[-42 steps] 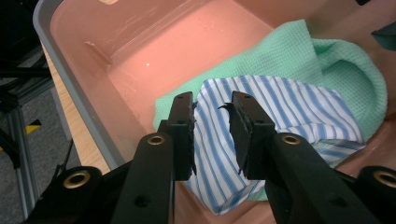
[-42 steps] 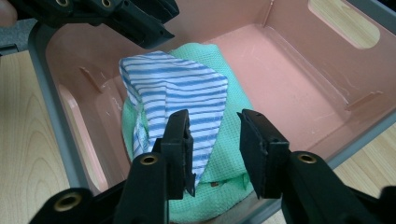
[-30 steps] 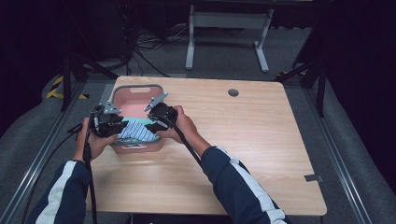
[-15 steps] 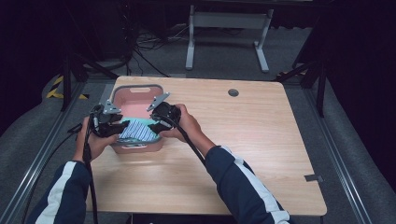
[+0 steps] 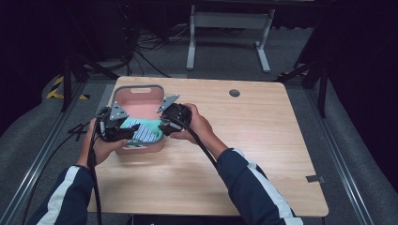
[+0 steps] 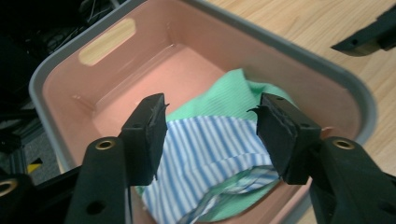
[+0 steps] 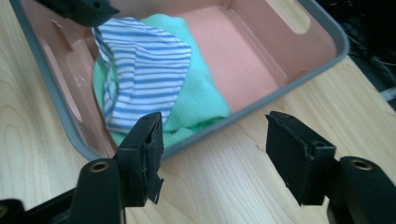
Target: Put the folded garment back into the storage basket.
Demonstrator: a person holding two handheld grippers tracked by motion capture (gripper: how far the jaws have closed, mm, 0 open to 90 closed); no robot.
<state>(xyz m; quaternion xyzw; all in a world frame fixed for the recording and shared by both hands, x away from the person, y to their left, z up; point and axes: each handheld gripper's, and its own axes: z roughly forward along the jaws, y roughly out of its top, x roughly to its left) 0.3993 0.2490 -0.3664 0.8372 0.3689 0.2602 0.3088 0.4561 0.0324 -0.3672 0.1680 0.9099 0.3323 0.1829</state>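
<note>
Left gripper view | pink rounded plastic bin (image 6: pixel 187 56) | striped cloth (image 6: pixel 205 154) | both claws spread

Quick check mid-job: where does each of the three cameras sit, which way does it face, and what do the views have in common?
High view: above the person's side, facing forward and down on the table; forearms, both hands and grippers show.
Left gripper view: rides the left gripper, facing down into the pink bin; open jaws show.
Right gripper view: rides the right gripper, over the bin's rim; open jaws show.
Shared: the bin, striped cloth and green cloth.
</note>
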